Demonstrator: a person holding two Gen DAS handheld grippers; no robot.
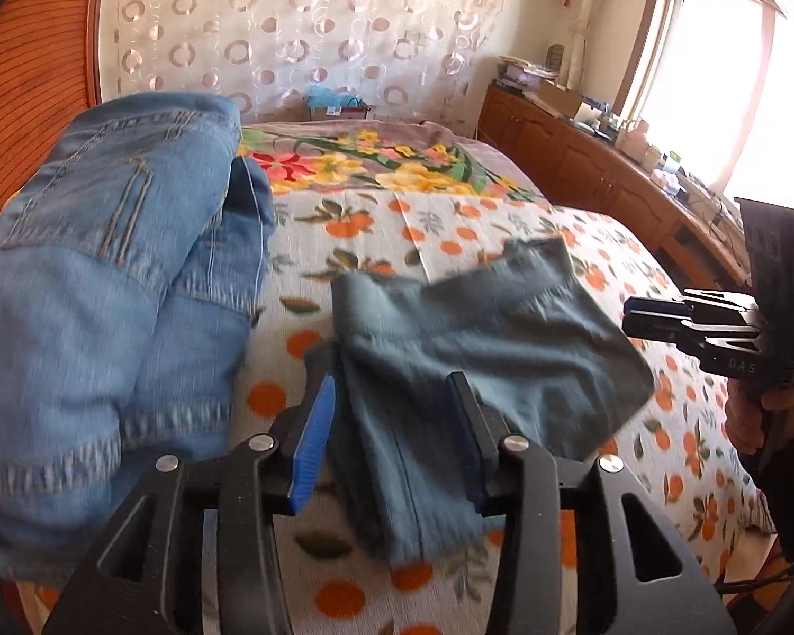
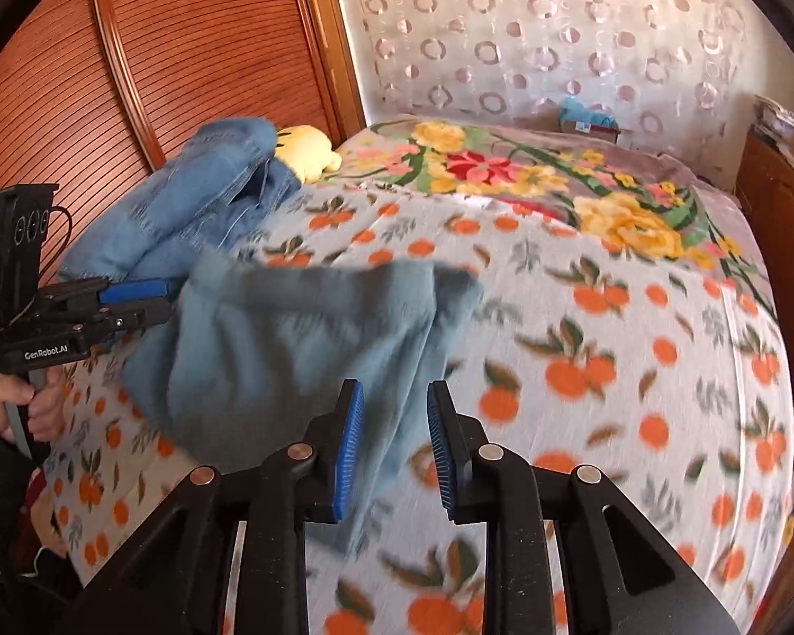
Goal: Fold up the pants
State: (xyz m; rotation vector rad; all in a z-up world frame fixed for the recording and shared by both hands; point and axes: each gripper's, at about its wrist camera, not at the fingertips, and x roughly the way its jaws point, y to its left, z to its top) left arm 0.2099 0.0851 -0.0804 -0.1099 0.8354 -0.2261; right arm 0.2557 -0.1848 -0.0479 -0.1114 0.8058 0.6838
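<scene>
Ribbed blue jaws of both grippers [image 1: 391,444] [image 2: 396,444] gape around soft, rumpled grey-blue pants [image 1: 481,328], gripping nothing

left wrist: low and close over the orange-print fleece bedspread [image 1: 503,222], facing the circle-patterned curtain [image 1: 301,26], window upper right | right wrist: equally low, same heading, slatted wooden wardrobe [image 2: 159,42] upper left | shared: bedspread, curtain, grey-blue cloth garment [image 1: 476,328] [image 2: 301,338] at frame centre; each view shows the other gripper at its edge
</scene>
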